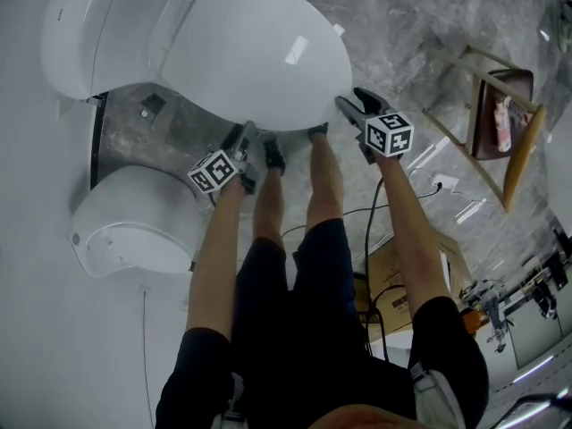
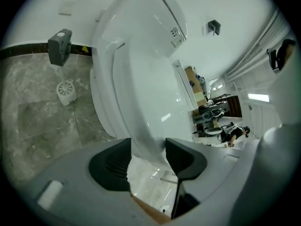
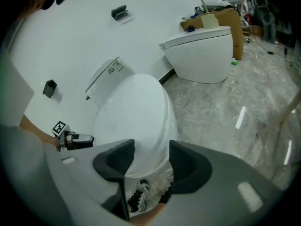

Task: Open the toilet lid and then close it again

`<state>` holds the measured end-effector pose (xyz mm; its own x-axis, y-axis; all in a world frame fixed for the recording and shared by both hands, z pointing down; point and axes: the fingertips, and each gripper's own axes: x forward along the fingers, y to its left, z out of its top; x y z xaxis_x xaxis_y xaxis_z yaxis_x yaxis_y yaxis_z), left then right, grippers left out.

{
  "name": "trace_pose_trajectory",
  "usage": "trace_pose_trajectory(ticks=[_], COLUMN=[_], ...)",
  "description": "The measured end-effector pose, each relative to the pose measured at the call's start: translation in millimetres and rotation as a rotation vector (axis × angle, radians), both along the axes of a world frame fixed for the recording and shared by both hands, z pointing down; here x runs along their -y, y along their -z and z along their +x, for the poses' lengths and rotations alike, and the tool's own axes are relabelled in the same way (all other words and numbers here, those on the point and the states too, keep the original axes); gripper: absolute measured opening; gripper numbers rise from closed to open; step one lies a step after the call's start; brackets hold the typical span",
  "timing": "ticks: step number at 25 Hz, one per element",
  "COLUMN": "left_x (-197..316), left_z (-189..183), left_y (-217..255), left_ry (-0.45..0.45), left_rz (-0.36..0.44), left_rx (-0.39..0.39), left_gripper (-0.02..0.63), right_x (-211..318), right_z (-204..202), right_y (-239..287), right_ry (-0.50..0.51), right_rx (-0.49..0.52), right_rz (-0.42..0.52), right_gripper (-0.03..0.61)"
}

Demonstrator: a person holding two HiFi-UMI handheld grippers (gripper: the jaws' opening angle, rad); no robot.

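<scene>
- My dark shorts (image 1: 304, 329) and bare forearms are nearest. Both arms reach out toward the toilet in front of me.
- My left claw (image 1: 244, 135) is released, with its jaws spread wide at the near left of the toilet lid's (image 1: 259, 52) front edge. In the left gripper view that edge shows between the pads, and neither pad presses on it.
- My right claw (image 1: 351, 102) is released too, jaws wide at the near right of the same edge. The white rim shows between them and is not gripped.
- The toilet lid lies shut, flat over the bowl, just beyond my shoes (image 1: 273, 155).
- A second toilet (image 1: 134, 222) stands to the left.
- A wooden rack (image 1: 500, 123) stands far right on the grey marble floor (image 1: 420, 25).
- A cardboard box (image 1: 393, 280) sits near right.
</scene>
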<state>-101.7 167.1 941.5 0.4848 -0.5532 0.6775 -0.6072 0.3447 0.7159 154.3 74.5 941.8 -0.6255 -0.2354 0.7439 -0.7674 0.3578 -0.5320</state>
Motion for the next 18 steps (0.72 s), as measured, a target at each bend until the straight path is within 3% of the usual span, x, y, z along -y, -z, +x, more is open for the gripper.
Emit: trace_pose_trajectory(ticks=[5, 8, 11, 14, 18], left_x=[3.4, 7.3, 4.5, 4.9, 5.3], left_z=[15.9, 21.5, 21.9, 21.0, 19.8], left_y=[3.6, 4.1, 6.8, 12.0, 20.2], left_ry=[-0.048, -0.056, -0.057, -0.063, -0.067], left_rz=[0.033, 0.012, -0.006, -0.003, -0.007], left_rx=[-0.046, -0.037, -0.052, -0.066, -0.079], left_gripper=[0.213, 0.222, 0.222, 0.218, 0.213], right_x=[-4.2, -7.4, -9.6, -5.9, -4.7], right_z=[-8.2, -13.2, -12.0, -7.6, -6.0], right_y=[0.3, 6.1, 11.7, 18.5, 29.5], right_ry=[-0.012, 0.018, -0.019, -0.067, -0.066], right_rx=[0.059, 0.061, 0.082, 0.089, 0.079], right_rz=[-0.057, -0.056, -0.091, -0.104, -0.104], right_gripper=[0.24, 0.255, 0.238, 0.173, 0.15])
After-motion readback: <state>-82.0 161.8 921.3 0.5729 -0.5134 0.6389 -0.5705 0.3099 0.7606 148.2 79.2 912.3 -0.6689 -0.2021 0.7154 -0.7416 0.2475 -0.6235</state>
